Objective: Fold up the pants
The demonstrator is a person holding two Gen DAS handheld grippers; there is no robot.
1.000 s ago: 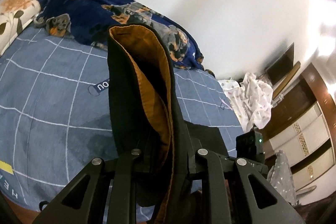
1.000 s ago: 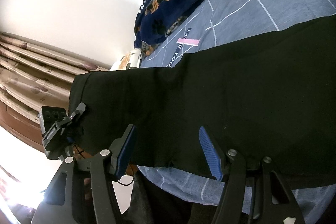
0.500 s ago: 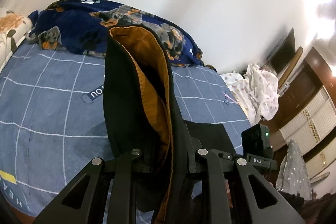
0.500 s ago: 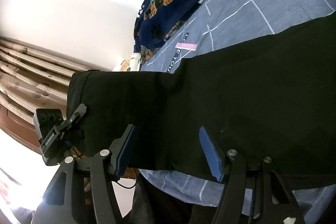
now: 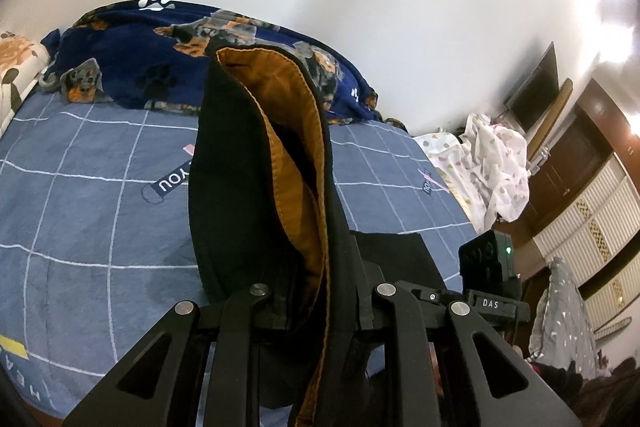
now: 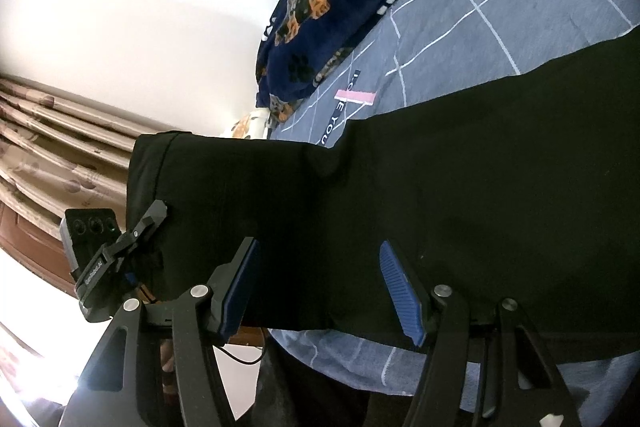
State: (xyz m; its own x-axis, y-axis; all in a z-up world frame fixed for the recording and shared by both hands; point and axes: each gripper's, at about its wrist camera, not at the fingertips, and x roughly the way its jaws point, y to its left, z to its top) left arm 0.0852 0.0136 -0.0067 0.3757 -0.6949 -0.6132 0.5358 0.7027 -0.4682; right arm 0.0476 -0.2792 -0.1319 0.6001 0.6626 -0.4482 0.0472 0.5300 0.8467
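The black pants (image 5: 236, 195) with an orange-brown lining (image 5: 296, 131) rise up from my left gripper (image 5: 320, 303), which is shut on their edge and holds them above the bed. In the right wrist view the pants (image 6: 460, 195) stretch as a wide black sheet from the left gripper (image 6: 120, 247), seen at the left, across to the right edge. My right gripper (image 6: 320, 283) is open, its blue pads (image 6: 396, 287) on either side of the cloth's lower edge, not closed on it.
The bed has a grey-blue checked sheet (image 5: 80, 195). A navy dog-print blanket (image 5: 160, 59) lies bunched at the wall side. White spotted cloth (image 5: 492, 163) lies at the bed's right. Wardrobes (image 5: 592, 211) stand at the right; curtains (image 6: 60, 143) hang at the left.
My left gripper has carried the pants slightly further over the bed and tilted; the view shifted a little. The right gripper stayed open beside the cloth.
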